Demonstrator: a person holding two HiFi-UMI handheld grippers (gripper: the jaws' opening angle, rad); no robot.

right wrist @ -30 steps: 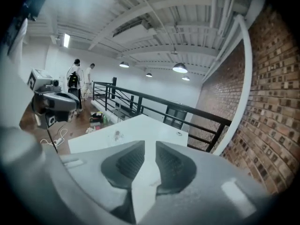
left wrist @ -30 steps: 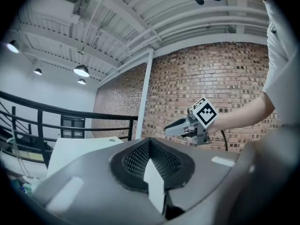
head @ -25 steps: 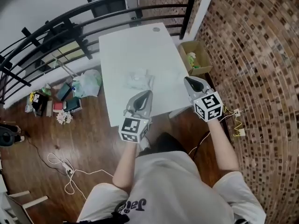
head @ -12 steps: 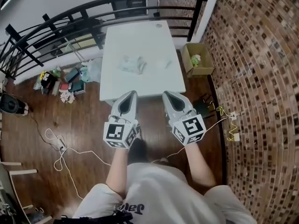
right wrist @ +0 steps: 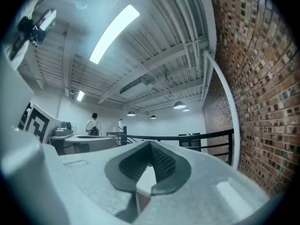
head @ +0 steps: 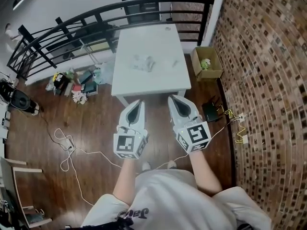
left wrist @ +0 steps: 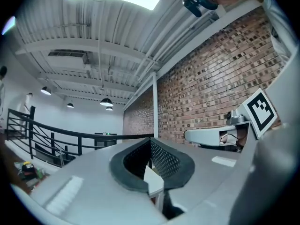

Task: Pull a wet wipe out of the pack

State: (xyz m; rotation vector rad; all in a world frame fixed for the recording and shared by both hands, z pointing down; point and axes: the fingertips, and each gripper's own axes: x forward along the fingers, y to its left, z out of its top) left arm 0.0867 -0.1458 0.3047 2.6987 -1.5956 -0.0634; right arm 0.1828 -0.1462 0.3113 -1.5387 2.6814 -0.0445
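Left gripper (head: 140,102): held level over the wooden floor (head: 96,123), short of the table's near edge. Its jaws are pressed together at the tips with nothing between them.
Right gripper (head: 173,98): beside the left one and level with it, also over the floor. Its jaws are closed tip to tip and empty.
Wet wipe pack (head: 142,62): lies near the middle of the white table (head: 153,83), well apart from both grippers. It is too small to tell whether a wipe sticks out.
White scrap (head: 168,63): on the table top just right of the pack; what it is cannot be told.
Between grippers and pack: floor boards and the bare near half of the table top.
Railing (head: 96,25): black bars behind the table and along its left side.
Cardboard box (head: 207,63): on the floor right of the table, against the brick wall (head: 268,56), with something green inside.
Clutter heap (head: 72,80): bags and small things on the floor left of the table, under the railing.
Power strip (head: 66,144): on the floor left of the left gripper, with a white cable looping from it.
Black adapter (head: 211,111): on the floor right of the right gripper, with a yellow cable beside it.
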